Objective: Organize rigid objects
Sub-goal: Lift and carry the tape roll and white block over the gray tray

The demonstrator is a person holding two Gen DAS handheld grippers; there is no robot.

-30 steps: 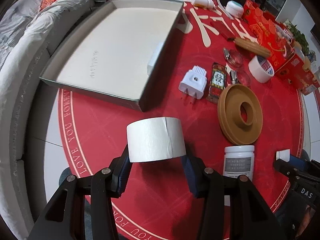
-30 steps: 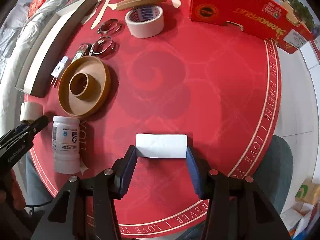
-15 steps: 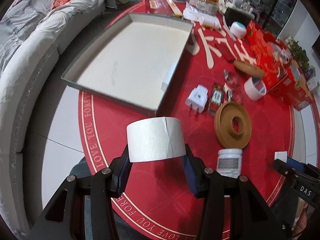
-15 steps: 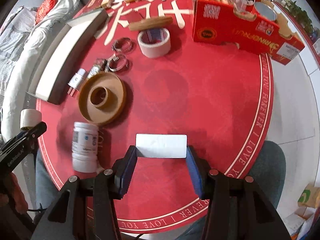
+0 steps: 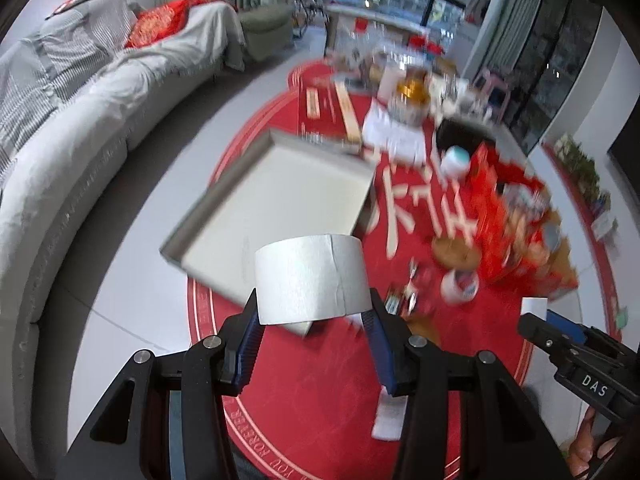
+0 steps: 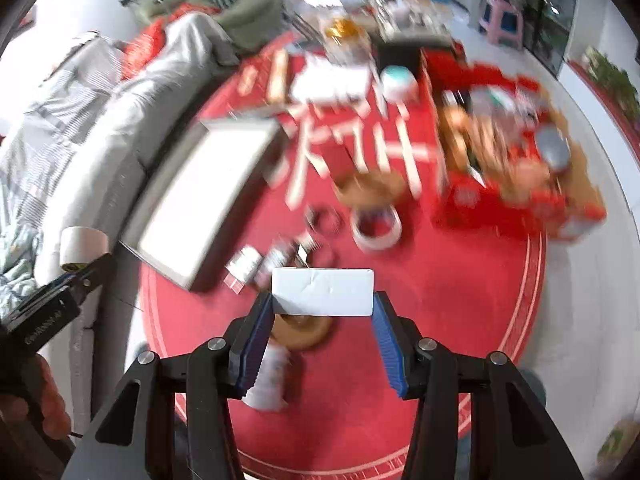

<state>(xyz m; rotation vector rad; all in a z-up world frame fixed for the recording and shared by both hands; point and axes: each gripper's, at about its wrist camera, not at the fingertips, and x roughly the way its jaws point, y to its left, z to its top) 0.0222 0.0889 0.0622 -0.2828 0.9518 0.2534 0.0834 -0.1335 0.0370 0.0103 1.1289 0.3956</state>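
My left gripper (image 5: 312, 312) is shut on a white roll of tape (image 5: 310, 278), held high over the near rim of the round red table (image 5: 320, 400). My right gripper (image 6: 322, 306) is shut on a flat white rectangular block (image 6: 322, 292), also well above the table. A shallow grey tray with a white floor (image 5: 280, 200) lies on the table's left side, beyond the roll. In the right wrist view the left gripper with its roll (image 6: 82, 244) shows at the left edge. In the left wrist view the right gripper with its block (image 5: 534, 308) shows at the right.
Blurred on the table: a brown ring dish (image 6: 300, 332), a white bottle on its side (image 6: 268, 380), a white tape roll (image 6: 376, 226), a white plug (image 6: 244, 266), metal clamps, red cartons (image 6: 516, 184) and jars at the back. A grey sofa (image 5: 80, 128) curves along the left.
Both grippers have risen well above the table with their loads still gripped. The view has tilted up, so the table looks smaller and the sofa and windows have come into sight.
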